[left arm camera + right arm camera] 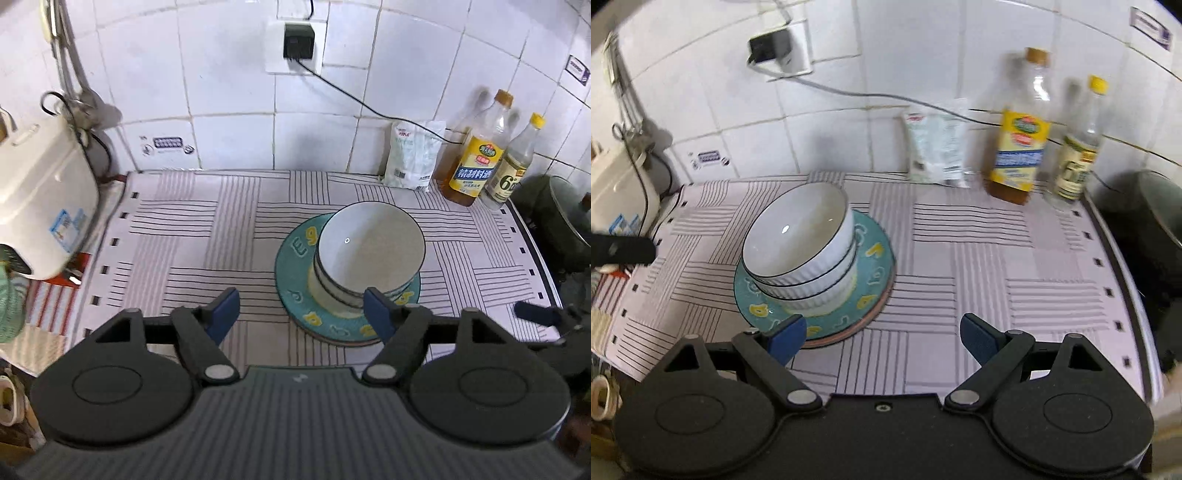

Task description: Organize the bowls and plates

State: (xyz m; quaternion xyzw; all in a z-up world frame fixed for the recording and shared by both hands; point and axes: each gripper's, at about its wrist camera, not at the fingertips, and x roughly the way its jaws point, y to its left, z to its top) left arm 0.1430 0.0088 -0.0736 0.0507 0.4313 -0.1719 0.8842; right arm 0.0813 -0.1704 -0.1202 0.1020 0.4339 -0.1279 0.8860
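A stack of nested white ribbed bowls (369, 243) (798, 229) with dark rims stands on a teal plate (295, 258) (875, 254) with yellow shapes. A pinkish plate edge shows under it. My left gripper (300, 310) hovers above the near side of the plate, open, with nothing between its blue pads; the right pad (375, 314) overlaps the stack in the picture. My right gripper (882, 332) is open and empty too, near the plate's right front edge. Each gripper shows at the side of the other's view.
A striped mat (207, 240) covers the counter. A white rice cooker (40, 192) stands at the left. At the back right are a white bag (412, 155) and two bottles (476, 158) (513, 166). A dark pot (561, 218) sits at the far right, and a plugged socket (295, 40) is on the tiled wall.
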